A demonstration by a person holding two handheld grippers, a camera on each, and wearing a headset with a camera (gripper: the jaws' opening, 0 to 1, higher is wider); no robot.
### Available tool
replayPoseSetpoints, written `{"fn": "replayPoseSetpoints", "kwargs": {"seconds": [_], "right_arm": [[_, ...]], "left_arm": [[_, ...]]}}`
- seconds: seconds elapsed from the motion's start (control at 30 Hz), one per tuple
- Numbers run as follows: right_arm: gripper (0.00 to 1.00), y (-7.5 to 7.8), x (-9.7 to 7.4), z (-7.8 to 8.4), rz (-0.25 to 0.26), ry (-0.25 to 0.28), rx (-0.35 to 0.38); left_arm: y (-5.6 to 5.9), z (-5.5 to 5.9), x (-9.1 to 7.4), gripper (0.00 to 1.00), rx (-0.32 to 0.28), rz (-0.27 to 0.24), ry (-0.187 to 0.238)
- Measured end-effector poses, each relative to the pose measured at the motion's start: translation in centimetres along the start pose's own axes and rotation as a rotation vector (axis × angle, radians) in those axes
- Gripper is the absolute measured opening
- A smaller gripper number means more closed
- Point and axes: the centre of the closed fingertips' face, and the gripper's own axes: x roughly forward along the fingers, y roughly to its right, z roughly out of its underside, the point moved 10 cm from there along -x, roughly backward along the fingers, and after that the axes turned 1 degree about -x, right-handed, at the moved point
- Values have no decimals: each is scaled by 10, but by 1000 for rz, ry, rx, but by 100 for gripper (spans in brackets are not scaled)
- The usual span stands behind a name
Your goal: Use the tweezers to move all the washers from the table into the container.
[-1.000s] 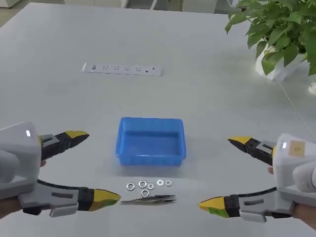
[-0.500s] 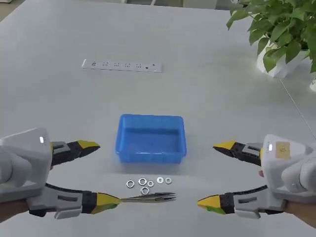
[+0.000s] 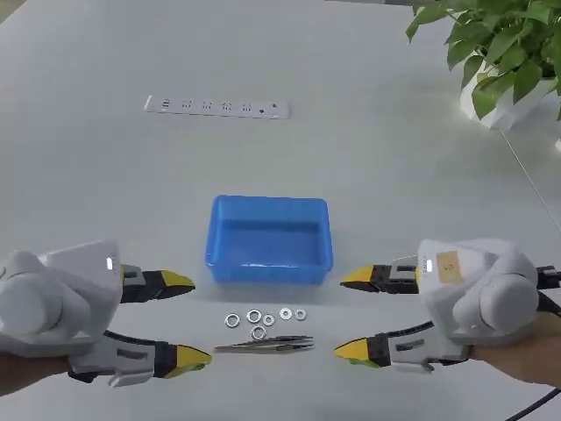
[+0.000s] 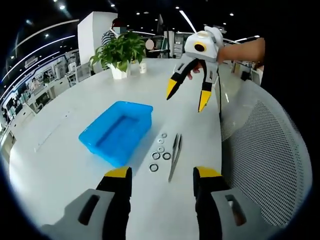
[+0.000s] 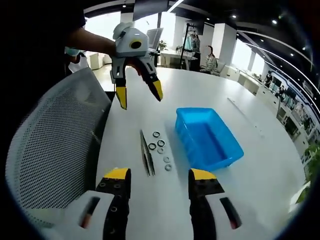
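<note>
Several metal washers (image 3: 263, 317) lie in a loose cluster on the grey table, just in front of the blue container (image 3: 268, 202). Silver tweezers (image 3: 265, 345) lie flat right below them. My left gripper (image 3: 195, 319) hovers open left of the washers, nothing between its jaws. Open and holding nothing too, my right gripper (image 3: 344, 315) faces it from the right. The left gripper view has its own jaws (image 4: 163, 175) apart, with tweezers (image 4: 175, 155), washers (image 4: 160, 150), container (image 4: 125, 150) and the right gripper (image 4: 186, 101) ahead. The right gripper view mirrors this: tweezers (image 5: 146, 159), washers (image 5: 159, 146), container (image 5: 207, 136).
A white power strip (image 3: 216, 107) lies far back on the table. A potted plant (image 3: 500, 53) stands at the back right corner. A mesh chair (image 4: 270, 165) sits at the table's near edge. People stand in the room behind.
Both grippers have moved inward toward the washers and tweezers, staying open. The head camera has tilted, shifting the whole picture upward.
</note>
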Motion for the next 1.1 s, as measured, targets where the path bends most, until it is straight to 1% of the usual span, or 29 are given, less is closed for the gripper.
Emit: {"fn": "replayPoseSetpoints", "kwargs": {"seconds": [0.03, 0.1, 0.2, 0.33, 0.43, 0.6, 0.8, 0.97, 1.1], "right_arm": [[44, 0, 2, 0, -10, -3, -7], [40, 1, 6, 0, -25, -3, -21], [36, 0, 12, -1, -58, -18, -48], [32, -2, 20, -1, -95, -42, -75], [31, -3, 25, 0, -114, -48, -86], [28, -4, 36, 1, -144, -70, -111], [25, -3, 48, 3, -167, -88, -133], [22, -3, 57, 3, -189, -102, -143], [19, -2, 63, 3, -199, -108, -145]], "left_arm": [[0, 0, 1, 52, 2, 7, -4], [1, 1, 4, 47, 14, 22, -18], [2, 2, 8, 43, 26, 39, -29], [4, 4, 14, 38, 50, 56, -47], [6, 5, 18, 35, 56, 74, -58], [8, 6, 25, 30, 71, 93, -80], [4, 12, 32, 25, 84, 112, -113], [1, 18, 40, 20, 101, 133, -165], [0, 21, 43, 18, 105, 146, -189]]}}
